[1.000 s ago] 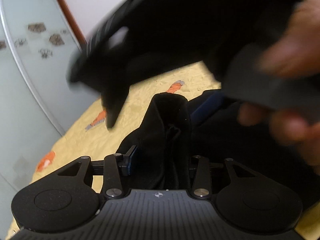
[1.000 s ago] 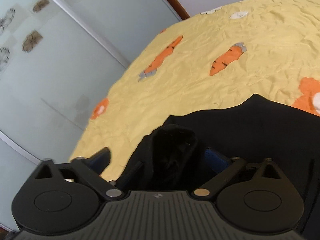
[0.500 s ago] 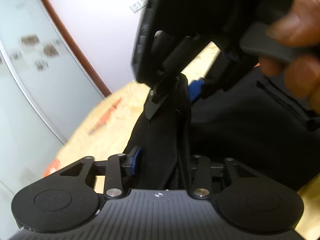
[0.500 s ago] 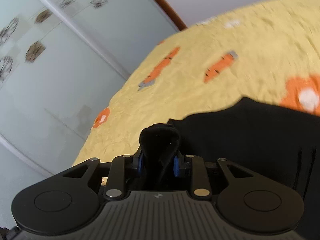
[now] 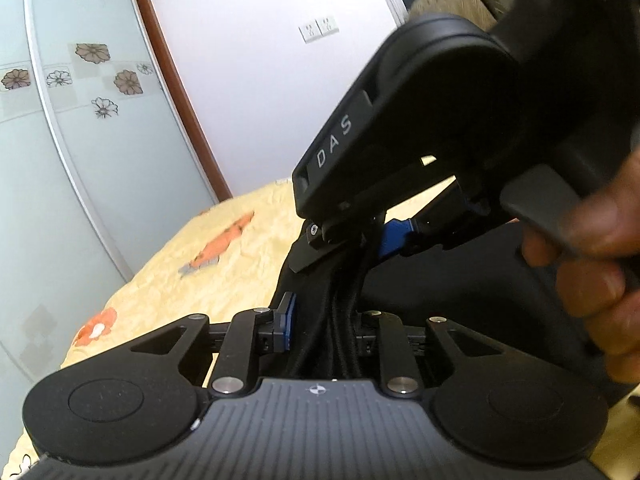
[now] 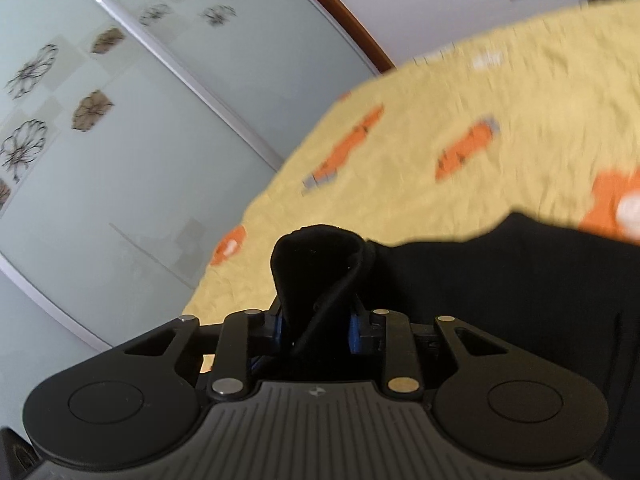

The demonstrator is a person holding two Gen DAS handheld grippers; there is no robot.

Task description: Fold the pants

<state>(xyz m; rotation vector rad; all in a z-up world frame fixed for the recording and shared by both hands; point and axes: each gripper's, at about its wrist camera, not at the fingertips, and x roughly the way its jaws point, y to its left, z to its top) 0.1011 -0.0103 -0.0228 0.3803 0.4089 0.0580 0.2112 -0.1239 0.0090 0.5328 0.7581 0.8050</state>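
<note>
Left claw (image 5: 320, 320) is clamped on a bunched edge of the black pants (image 5: 460, 292); right claw (image 6: 316, 324) pinches another fold. We're holding both just above the yellow bed (image 6: 500, 92), claws nearly touching.

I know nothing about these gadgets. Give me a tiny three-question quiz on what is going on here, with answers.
1. True or false: the left gripper is open and holds nothing.
2. What garment does the right gripper clamp, and what colour is it?
3. The bedsheet is: A blue striped, B yellow with orange carrots, C plain white.

Key:
1. False; it is shut on the pants.
2. The pants, black.
3. B.
</note>
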